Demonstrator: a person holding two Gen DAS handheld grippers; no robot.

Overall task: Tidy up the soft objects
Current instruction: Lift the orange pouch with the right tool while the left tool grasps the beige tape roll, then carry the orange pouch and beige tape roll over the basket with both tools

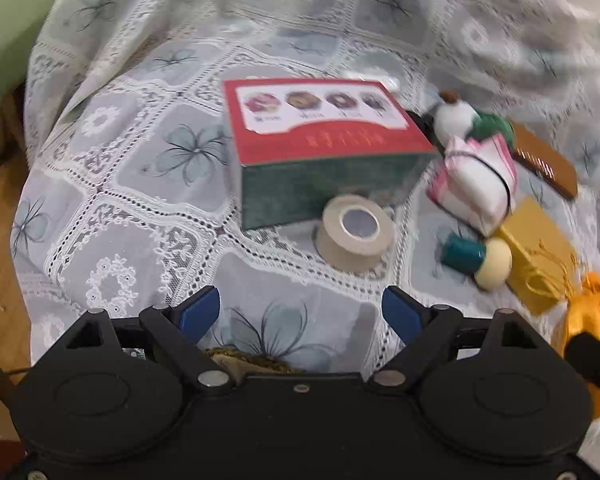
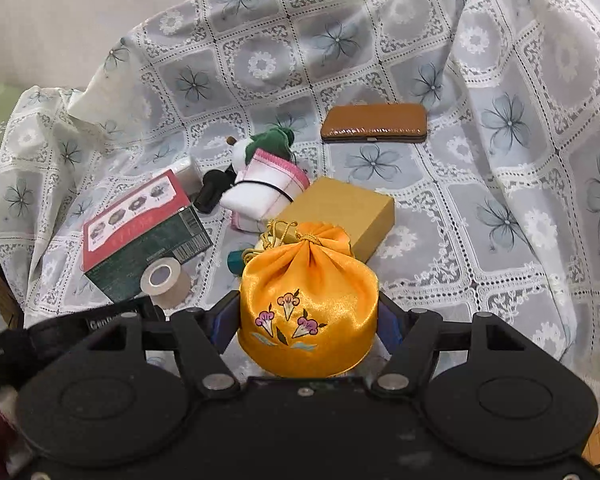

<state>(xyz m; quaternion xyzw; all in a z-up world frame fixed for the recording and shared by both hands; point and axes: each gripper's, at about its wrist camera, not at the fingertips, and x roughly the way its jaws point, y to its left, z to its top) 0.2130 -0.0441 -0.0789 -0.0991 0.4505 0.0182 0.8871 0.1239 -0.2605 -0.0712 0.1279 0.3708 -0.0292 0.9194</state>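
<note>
Lace cloth [image 2: 480, 152] draped over everything, white openwork squares with grey-blue flower prints, rumpled at the back and sides.

Right gripper [image 2: 306, 322] pinching the pouch [image 2: 308, 300], blue pads pressed into both sides of it. Shiny orange satin, round and puffy, gathered at the top with a gold cord, three little embroidered purple flowers on the front. Held at the near edge of the cloth, just in front of the gold box.

Left gripper [image 1: 300, 314] spread wide, holding nothing, hovering over bare cloth near the tape, not touching it.

Then the rest, one of each:
- red-topped box [image 1: 320, 120] with green sides, cardboard, four pictures printed on the lid
- gold box [image 2: 340, 210], flat, matte, rectangular
- brown case [image 2: 374, 123], glossy leather look, rounded corners, lying well apart at the back
- white and pink cloth bundle [image 2: 266, 188], soft, bound by a thin black band, leaning against a white and green plush [image 2: 268, 142]
- tape [image 1: 354, 232], beige roll lying flat, touching the red-topped box
- teal and cream bottle-ish thing [image 1: 476, 258] on its side beside the gold box, can't tell exactly what
- small black object [image 2: 212, 192] behind the red-topped box, too blurry to call
</note>
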